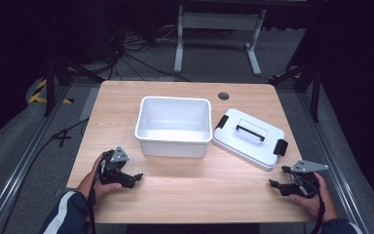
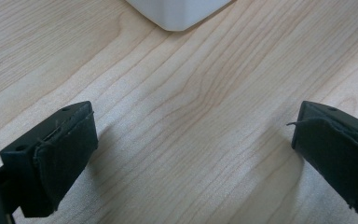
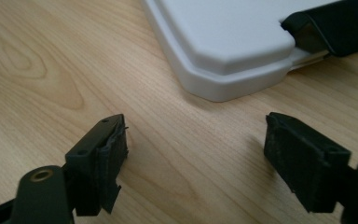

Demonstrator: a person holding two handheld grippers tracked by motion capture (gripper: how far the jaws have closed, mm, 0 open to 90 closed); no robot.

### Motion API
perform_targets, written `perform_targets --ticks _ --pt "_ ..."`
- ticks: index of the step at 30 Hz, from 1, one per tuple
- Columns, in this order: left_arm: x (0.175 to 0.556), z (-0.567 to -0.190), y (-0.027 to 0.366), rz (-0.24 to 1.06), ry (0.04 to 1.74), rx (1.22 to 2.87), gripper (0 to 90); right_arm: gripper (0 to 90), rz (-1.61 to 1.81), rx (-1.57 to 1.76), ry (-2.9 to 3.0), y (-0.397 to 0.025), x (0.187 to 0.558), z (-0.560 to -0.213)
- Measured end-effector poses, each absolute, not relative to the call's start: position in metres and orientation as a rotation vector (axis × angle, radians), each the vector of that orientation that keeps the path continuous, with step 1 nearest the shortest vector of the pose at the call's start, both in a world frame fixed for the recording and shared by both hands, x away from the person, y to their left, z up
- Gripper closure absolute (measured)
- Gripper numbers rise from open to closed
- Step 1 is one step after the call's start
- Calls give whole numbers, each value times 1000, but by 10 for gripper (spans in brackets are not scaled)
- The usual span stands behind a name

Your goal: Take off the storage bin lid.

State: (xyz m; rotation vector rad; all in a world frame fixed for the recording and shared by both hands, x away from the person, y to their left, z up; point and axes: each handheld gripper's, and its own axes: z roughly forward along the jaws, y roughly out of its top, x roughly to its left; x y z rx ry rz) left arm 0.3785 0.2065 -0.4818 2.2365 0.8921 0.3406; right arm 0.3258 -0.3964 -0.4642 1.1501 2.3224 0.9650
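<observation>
The likeliest trouble lay with the right tool (image 1: 278, 177), nearest the lid (image 1: 249, 137). The lid lay flat on the worktop (image 1: 195, 190), so there was little edge to pinch — a low approach could have shoved it across the wood instead of lifting it, and a grip on the rim alone might have let the broad slab tip and slip out. The black handle (image 1: 250, 130) on top looked the safer hold. A lid carried crooked could also have caught the rim of the white tub (image 1: 174, 126) and knocked it away, since nothing held that tub in place.

Both tools rested low at the near edge of the worktop, one in each hand, well apart. The right tool's jaws stood wide apart and held nothing; in the right gripper view bare wood lay between them, with a rounded corner of the lid (image 3: 223, 42) and one black clip (image 3: 328, 25) just ahead, untouched. The left tool (image 1: 132, 177) was likewise spread wide and empty — the left gripper view showed wood grain between its pads and a corner of the tub (image 2: 179, 11) farther on.

Beyond the tools, the tub sat open and empty at mid-worktop, the lid just to its right, set at an angle, near but seemingly not touching.
</observation>
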Motion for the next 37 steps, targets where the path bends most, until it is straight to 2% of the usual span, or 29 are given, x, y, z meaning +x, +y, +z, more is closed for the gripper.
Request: perform_targets --ticks 37 --pt "379 -482 206 340 892 2237 5 152 976 1182 2267 -395 325 -468"
